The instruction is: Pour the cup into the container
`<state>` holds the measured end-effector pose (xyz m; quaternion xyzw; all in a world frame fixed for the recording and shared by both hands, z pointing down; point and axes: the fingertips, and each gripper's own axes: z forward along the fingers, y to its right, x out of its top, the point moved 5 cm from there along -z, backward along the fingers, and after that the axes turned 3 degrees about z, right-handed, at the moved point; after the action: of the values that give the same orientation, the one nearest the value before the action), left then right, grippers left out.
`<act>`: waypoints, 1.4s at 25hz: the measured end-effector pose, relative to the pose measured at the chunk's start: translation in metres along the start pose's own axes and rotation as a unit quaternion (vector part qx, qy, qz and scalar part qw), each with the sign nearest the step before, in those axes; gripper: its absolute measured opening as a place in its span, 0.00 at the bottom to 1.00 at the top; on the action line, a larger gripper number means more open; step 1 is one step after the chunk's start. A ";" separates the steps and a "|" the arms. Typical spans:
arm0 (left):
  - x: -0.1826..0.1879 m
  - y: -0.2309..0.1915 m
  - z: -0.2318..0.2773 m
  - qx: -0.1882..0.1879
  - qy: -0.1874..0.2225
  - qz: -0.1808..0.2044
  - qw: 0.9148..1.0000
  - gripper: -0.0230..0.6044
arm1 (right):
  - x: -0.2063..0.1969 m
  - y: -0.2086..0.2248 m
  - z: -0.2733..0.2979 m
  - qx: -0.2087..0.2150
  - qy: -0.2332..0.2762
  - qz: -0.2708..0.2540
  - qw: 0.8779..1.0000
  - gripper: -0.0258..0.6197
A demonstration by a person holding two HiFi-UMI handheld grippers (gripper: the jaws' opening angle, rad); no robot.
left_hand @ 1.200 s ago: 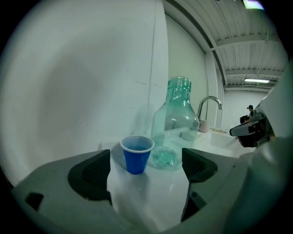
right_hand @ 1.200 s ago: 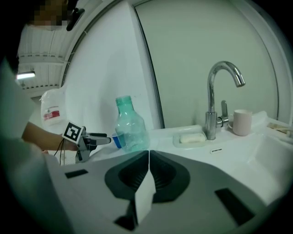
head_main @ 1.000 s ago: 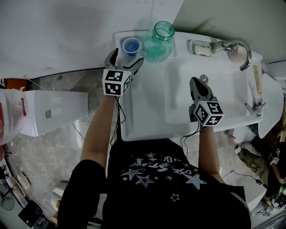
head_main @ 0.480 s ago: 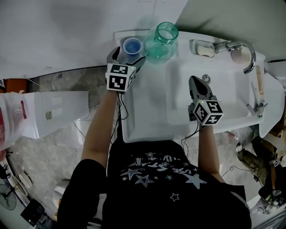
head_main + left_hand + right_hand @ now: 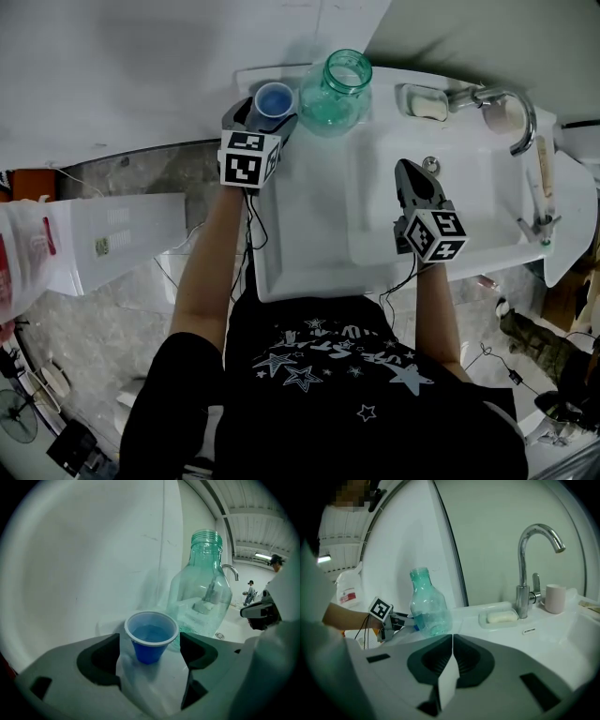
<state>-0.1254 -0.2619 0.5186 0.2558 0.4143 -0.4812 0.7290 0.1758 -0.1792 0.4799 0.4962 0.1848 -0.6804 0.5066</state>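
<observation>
A small blue cup [image 5: 275,97] holding blue liquid stands at the back left corner of the white sink top [image 5: 300,234]. My left gripper [image 5: 266,111] has one jaw on each side of it. In the left gripper view the cup [image 5: 150,652] sits between the jaws of the left gripper [image 5: 150,641], which are closing with small gaps still showing at both pads. Just right of the cup stands a teal glass jar [image 5: 336,86] with an open mouth, also seen as the jar [image 5: 201,592] and the jar [image 5: 427,604]. My right gripper [image 5: 412,180] hovers shut and empty over the basin.
A chrome faucet [image 5: 503,101] curves over the back right, with a soap dish [image 5: 422,101] and a pink mug [image 5: 555,598] beside it. The basin [image 5: 375,239] lies under the right gripper. A white wall [image 5: 84,564] rises close behind the cup and jar.
My left gripper has moved forward so that the cup now sits between its jaws, and the jaws have narrowed. The right gripper has stayed where it was.
</observation>
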 end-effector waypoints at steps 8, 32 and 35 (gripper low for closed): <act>0.005 0.000 0.008 0.014 0.001 0.000 1.000 0.69 | -0.002 0.001 0.004 0.002 -0.003 0.003 1.000 0.06; 0.013 -0.005 0.008 0.048 0.017 0.003 0.999 0.58 | -0.003 0.000 0.007 -0.002 -0.008 0.009 1.000 0.06; 0.013 -0.007 0.006 0.047 0.025 -0.002 0.999 0.58 | -0.003 -0.002 0.007 -0.002 -0.008 0.008 1.000 0.06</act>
<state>-0.1273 -0.2760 0.5113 0.3014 0.4097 -0.4948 0.7046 0.1706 -0.1824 0.4855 0.4914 0.1782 -0.6798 0.5145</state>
